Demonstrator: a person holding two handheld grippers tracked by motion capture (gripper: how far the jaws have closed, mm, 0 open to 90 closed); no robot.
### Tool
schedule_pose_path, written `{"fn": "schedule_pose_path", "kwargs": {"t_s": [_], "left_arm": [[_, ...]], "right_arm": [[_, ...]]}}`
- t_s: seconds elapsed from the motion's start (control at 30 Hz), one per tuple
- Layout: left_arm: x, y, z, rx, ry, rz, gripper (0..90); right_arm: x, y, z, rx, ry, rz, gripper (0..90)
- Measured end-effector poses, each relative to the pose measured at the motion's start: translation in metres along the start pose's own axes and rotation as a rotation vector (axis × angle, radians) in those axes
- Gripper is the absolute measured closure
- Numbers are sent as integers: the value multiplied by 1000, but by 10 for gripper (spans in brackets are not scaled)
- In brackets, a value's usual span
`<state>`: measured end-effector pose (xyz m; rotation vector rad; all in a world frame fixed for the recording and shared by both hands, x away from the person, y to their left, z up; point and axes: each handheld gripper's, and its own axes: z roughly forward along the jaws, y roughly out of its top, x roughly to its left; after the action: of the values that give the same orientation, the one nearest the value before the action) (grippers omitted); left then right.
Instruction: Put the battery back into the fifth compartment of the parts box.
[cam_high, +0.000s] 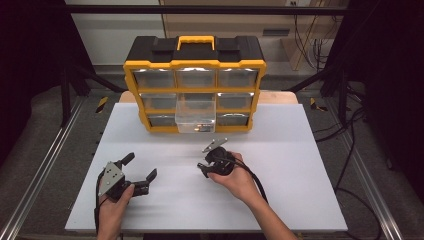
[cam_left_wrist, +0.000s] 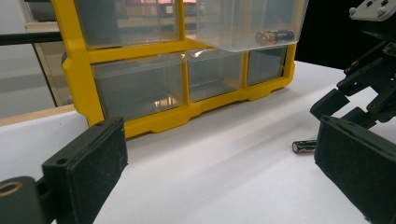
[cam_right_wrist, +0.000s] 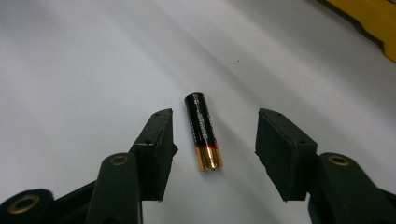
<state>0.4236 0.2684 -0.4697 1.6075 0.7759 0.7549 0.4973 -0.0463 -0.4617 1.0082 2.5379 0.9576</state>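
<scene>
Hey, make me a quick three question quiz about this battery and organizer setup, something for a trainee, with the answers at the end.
1. True or false: the right tongs have already lifted the battery on the table off the white table.
2. Which drawer of the yellow organizer is pulled out? A) top left B) the middle one C) bottom right
3. What lies inside the pulled-out drawer?

Key
1. False: it lies flat between the jaws, and the pads do not touch it.
2. B
3. Another battery, seen through the clear wall in the left gripper view.
</scene>
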Motion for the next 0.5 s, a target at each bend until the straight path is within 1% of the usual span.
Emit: {"fn": "schedule_pose_path", "kwargs": {"t_s": [0.03,0.07,0.13,0.23,0.3,0.33,0.37,0.4,0.43,0.47,0.5], "left_arm": [[0,0,0,0,0,0,26],[0,0,0,0,-1,0,27],[0,0,0,0,-1,0,27],[0,0,0,1,-1,-2,27],[0,0,1,2,-2,-2,27],[0,0,1,2,-3,-1,27],[0,0,1,4,-3,0,27],[0,0,1,5,-3,1,27],[0,0,1,5,-3,1,27],[-1,0,1,6,-4,2,27],[-1,0,1,6,-4,3,27]], "right_arm": [[0,0,0,0,0,0,473],[0,0,2,-2,-1,-10,498],[1,0,3,5,-2,-15,506],[2,0,7,11,-2,-32,546],[2,-1,9,8,6,-43,565],[3,-1,10,6,5,-41,575],[3,-1,10,16,2,-47,588],[2,-1,12,10,8,-48,598],[3,-1,12,21,6,-46,610],[3,-1,12,21,6,-46,610],[3,-1,15,19,8,-51,638]]}}
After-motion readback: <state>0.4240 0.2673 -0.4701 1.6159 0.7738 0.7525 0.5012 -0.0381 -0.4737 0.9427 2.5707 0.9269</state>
